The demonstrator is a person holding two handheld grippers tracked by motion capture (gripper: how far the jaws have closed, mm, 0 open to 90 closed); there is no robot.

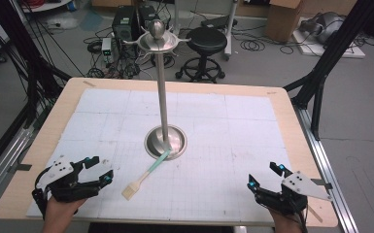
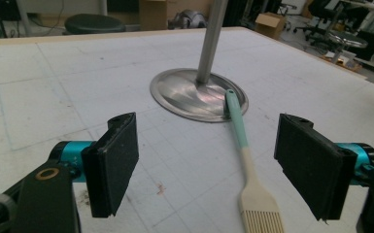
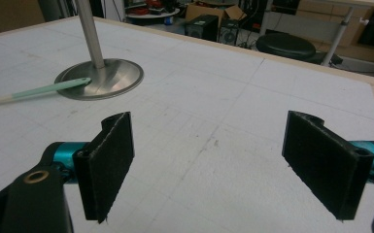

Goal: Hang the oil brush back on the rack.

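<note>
Resting at the near edge of the bench (image 1: 39, 160) are two claws, left claw (image 1: 102, 171) and right claw (image 1: 264, 175), both spread wide with nothing between their pads. One brush (image 1: 145, 174) lies between them, bristles toward the person, its green handle tip touching the base of the one metal stand (image 1: 163, 87) farther back.
</note>
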